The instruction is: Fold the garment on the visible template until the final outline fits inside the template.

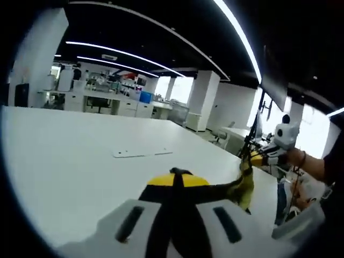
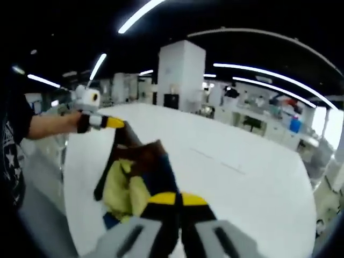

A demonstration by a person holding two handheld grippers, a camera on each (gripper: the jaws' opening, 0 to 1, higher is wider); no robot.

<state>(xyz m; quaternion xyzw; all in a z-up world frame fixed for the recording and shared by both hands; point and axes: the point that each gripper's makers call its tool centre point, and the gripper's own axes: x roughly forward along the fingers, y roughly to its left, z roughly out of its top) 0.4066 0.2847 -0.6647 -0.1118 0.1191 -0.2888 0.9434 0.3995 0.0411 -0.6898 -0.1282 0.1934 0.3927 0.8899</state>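
1. Left gripper view: the left gripper [image 1: 177, 180] has its jaws closed on dark fabric of the garment [image 1: 242, 188], which stretches off the white table [image 1: 64, 161] toward its right edge.
2. There, the right gripper [image 1: 262, 158] pinches the garment's far end, lifted above the tabletop.
3. A flat pale plate [image 1: 141, 153] lies mid-table, well apart from the cloth.
4. Right gripper view: the right gripper [image 2: 178, 200] is clamped on the garment [image 2: 134, 177], whose yellow, brown and blue folds hang over the table's [image 2: 242, 183] left edge.
5. The left gripper [image 2: 113, 123] grips its other end; a person's forearm [image 2: 51, 124] is behind it.
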